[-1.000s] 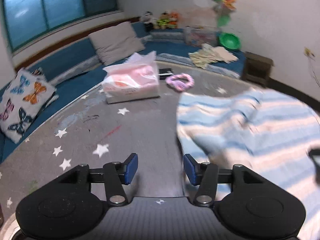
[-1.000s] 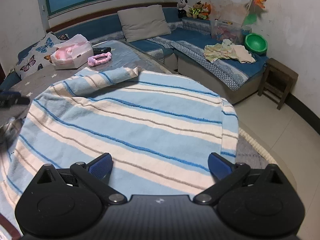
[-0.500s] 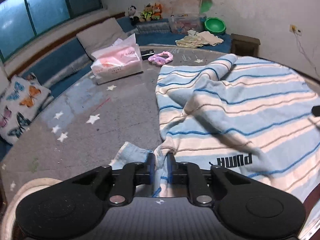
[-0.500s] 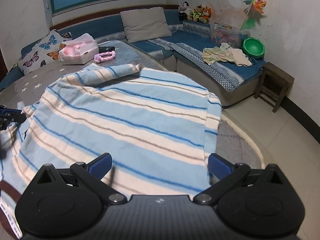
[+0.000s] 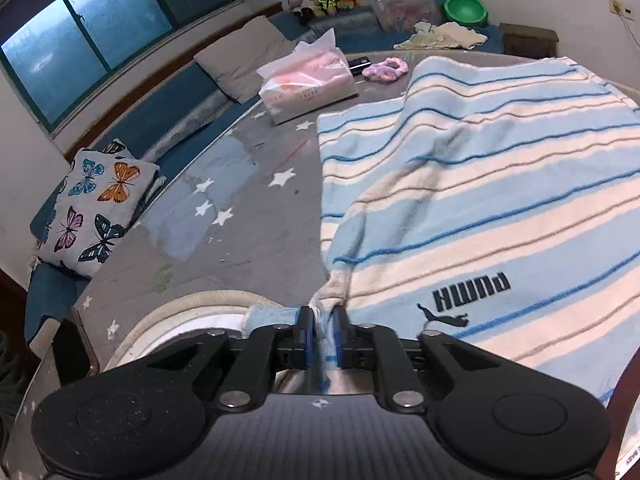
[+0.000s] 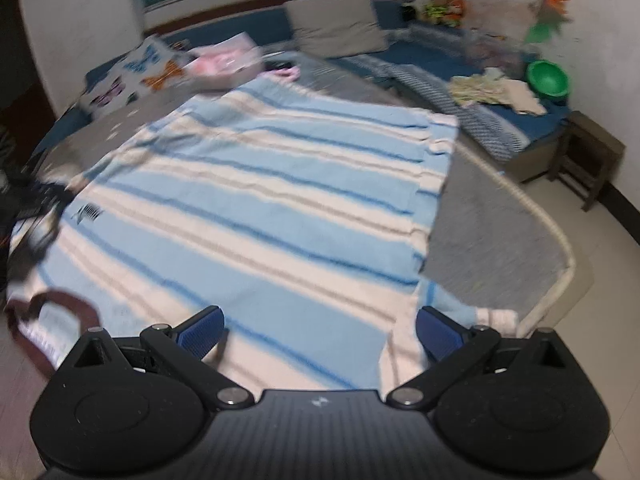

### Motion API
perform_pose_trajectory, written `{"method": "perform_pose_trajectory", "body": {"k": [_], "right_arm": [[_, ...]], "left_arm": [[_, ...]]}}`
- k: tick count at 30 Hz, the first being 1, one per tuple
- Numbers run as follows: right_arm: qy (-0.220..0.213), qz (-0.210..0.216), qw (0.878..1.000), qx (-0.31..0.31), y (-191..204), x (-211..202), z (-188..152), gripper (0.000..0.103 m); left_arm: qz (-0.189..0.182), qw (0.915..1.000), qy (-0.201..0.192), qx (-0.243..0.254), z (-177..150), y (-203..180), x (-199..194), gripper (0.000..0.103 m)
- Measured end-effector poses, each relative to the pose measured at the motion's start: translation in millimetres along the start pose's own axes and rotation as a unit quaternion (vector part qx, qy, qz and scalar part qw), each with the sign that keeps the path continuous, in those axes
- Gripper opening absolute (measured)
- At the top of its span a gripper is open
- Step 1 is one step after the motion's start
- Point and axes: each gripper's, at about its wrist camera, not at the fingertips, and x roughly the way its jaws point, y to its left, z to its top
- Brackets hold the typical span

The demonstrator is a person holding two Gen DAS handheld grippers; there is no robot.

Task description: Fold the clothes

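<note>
Left claw (image 5: 321,334) pinches striped garment (image 5: 480,184) corner; right claw (image 6: 319,330), blurred, seemingly gapes empty.

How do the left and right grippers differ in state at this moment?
The left gripper has its jaws shut on a bunched corner of the blue-and-cream striped towel; the right gripper has its jaws wide open, holding nothing. The left sits at the towel's edge; the right hovers over its near end. Both have blue pads.
</note>
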Motion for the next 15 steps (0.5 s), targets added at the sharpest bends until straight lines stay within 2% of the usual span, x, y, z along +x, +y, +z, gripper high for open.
{"method": "perform_pose_trajectory", "body": {"k": [2, 4, 6, 8, 11, 15], "right_arm": [[-0.001, 0.005, 1.0, -0.009, 4.8, -3.0, -0.8, 0.103], [-0.002, 0.009, 1.0, -0.019, 9.6, -6.0, -1.6, 0.103], [-0.01, 0.006, 1.0, -0.013, 5.3, -7.6, 5.0, 0.103], [-0.019, -0.002, 1.0, -0.009, 0.1, -8.2, 12.3, 0.103], [-0.029, -0.017, 0.999, -0.005, -8.0, -1.3, 23.3, 0.103], [-0.035, -0.031, 0.999, 0.006, -15.5, 11.7, 33.5, 0.103]], "left_arm": [[-0.002, 1.0, -0.005, -0.004, 8.8, 4.9, -2.3, 0.028], [-0.003, 0.9998, -0.016, -0.011, 20.7, 9.7, -5.5, 0.046], [-0.008, 0.9991, -0.032, -0.028, 38.4, 15.0, -7.3, 0.054], [-0.018, 0.9974, -0.046, -0.052, 58.9, 21.0, -6.1, 0.054], [-0.01, 0.9954, -0.055, -0.077, 85.2, 22.6, 7.9, 0.056], [-0.003, 0.9927, -0.041, -0.113, 116.4, 24.9, 48.3, 0.057]]}}
